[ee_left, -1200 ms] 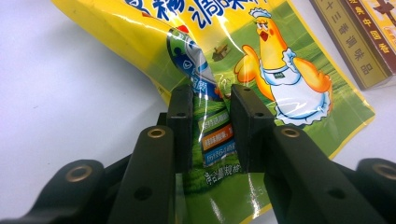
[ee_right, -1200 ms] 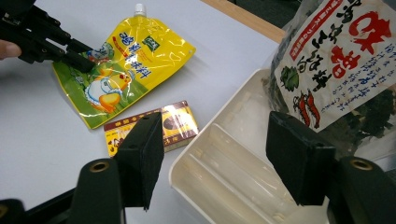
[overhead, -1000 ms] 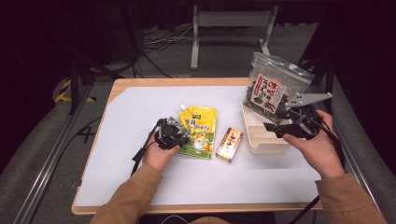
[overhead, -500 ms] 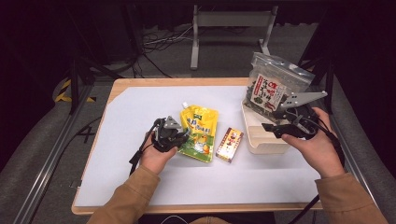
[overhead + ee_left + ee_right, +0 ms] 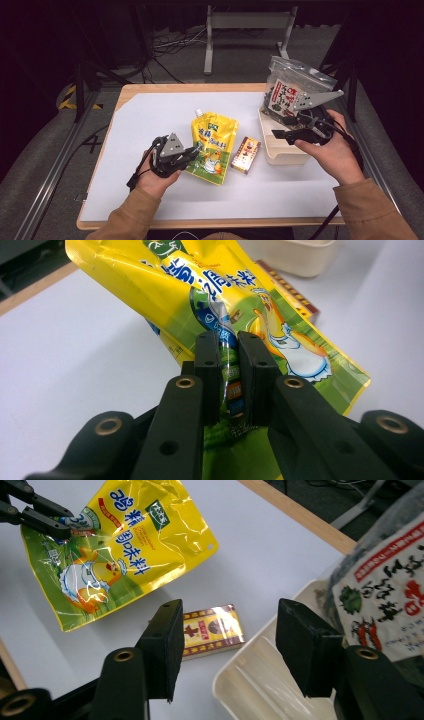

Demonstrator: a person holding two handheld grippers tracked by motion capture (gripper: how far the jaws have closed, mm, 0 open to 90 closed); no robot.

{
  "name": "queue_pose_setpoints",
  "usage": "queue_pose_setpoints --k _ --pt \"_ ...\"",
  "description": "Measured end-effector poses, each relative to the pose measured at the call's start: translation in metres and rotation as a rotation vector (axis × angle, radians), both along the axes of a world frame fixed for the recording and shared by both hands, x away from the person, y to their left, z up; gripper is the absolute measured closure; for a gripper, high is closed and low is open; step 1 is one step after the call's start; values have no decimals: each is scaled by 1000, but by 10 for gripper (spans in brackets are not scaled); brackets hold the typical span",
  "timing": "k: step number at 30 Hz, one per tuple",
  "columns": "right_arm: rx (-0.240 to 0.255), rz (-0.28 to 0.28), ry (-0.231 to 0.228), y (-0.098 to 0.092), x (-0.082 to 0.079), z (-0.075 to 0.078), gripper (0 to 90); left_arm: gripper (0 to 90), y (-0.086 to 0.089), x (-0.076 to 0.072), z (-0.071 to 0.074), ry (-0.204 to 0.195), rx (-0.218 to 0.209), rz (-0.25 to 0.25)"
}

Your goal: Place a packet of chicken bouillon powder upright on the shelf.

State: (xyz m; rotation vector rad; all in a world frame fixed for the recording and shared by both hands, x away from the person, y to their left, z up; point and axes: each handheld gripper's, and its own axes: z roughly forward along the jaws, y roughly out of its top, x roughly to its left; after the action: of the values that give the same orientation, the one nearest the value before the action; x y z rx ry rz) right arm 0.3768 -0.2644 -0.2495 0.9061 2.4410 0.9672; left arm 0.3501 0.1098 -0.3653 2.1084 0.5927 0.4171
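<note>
The left gripper [image 5: 227, 372], jaws just closing, pinches only the yellow pouch's [image 5: 220, 295] creased film edge ahead of it, so it could slip toward the tray [image 5: 280, 152] under the wide-open right gripper [image 5: 227, 645].

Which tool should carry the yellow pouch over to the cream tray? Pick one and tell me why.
Left. The left tool is shut on the yellow pouch. The right tool stands open by the cream tray, holding nothing.
</note>
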Motion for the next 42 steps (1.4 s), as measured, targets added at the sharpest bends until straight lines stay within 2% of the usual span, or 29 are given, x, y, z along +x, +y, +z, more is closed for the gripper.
queue_pose_setpoints --k 4,6,10,11,15,19,23,27,35,42 --pt "-15 37 29 12 2 1 452 804 3 -15 2 -25 -4 -38" --pt "-24 58 35 19 3 2 449 805 3 -19 2 -19 8 -47" --pt "-16 76 46 26 4 4 434 809 3 -26 2 -23 9 -60" --pt "0 83 50 30 5 4 434 809 3 -29 3 -25 6 -66" --pt "2 117 84 39 9 4 426 811 3 -37 6 -55 -3 -89" --pt "-16 151 114 49 17 1 404 813 3 -45 10 -119 -15 -144" --pt "-36 185 135 58 22 -5 388 815 2 -49 11 -152 -20 -178" --pt "-29 221 160 66 26 -12 386 818 2 -51 10 -172 -21 -191" --pt "-44 286 180 78 28 -26 372 820 2 -56 13 -202 -27 -224" --pt "-28 332 229 84 33 -38 366 824 0 -59 13 -213 -32 -241"
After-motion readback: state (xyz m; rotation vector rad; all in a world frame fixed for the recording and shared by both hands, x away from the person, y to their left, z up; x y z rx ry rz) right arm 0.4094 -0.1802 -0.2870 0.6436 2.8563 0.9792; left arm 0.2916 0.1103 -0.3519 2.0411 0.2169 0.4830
